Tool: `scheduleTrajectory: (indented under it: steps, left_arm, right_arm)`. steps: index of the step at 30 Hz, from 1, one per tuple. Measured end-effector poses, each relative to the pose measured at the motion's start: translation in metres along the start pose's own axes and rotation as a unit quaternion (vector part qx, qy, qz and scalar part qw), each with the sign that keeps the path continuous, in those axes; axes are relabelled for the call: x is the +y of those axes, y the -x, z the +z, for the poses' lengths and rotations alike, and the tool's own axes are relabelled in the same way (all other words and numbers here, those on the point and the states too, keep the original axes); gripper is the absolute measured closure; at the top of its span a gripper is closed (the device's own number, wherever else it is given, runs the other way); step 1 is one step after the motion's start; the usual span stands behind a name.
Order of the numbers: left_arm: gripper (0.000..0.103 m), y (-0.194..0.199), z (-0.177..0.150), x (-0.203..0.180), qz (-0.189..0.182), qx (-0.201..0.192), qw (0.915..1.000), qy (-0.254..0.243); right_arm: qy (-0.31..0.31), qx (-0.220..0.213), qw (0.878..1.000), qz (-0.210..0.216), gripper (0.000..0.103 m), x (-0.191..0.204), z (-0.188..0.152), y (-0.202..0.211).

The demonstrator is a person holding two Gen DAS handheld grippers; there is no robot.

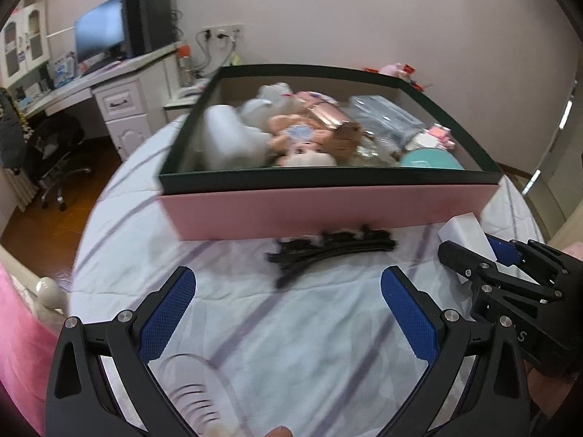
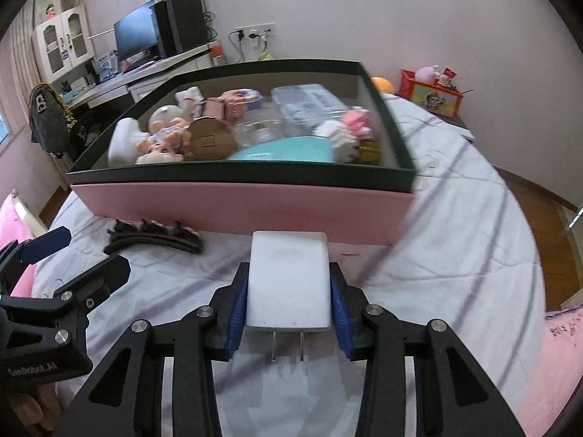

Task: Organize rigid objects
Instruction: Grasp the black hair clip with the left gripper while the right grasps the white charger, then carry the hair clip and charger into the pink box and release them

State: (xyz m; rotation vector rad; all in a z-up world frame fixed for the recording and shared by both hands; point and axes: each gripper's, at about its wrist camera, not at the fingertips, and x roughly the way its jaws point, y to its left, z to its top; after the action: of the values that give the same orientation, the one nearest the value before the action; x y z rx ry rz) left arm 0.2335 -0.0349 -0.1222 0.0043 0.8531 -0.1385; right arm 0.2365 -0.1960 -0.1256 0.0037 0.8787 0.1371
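The white rectangular plastic plug-in charger [image 2: 288,276] sits clamped in the right claw [image 2: 288,306], its blue pads pressing the two long sides, low over the striped bedsheet [image 2: 455,255] just before the near wall of the pink box with dark green rim [image 2: 240,207]. Its long axis runs away from the claw toward the box; the two metal prongs point back at the camera. To do this well, lift it clear of the rim before carrying forward. The left claw [image 1: 288,309] hangs wide and empty, aimed at the black curved plastic track pieces [image 1: 328,245].
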Motion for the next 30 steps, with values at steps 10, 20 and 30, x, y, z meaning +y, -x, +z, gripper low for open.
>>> scheduleTrajectory:
  steps: [10,20,30]
  left_arm:
    - [0.0,-0.041,0.016,-0.029,0.013,0.046,0.9987,0.016]
    - [0.006,-0.038,0.018,-0.022,-0.013,0.036,0.9988,0.03]
    - [0.006,0.011,0.012,-0.005,0.0,-0.014,0.9993,0.035]
  right_arm:
    - [-0.022,-0.001,1.0,-0.008,0.062,-0.031,-0.001,0.003]
    - [-0.024,-0.003,1.0,0.003,0.062,-0.03,-0.002,0.005]
    - [-0.029,-0.011,0.999,0.037,0.062,-0.026,-0.002,0.031]
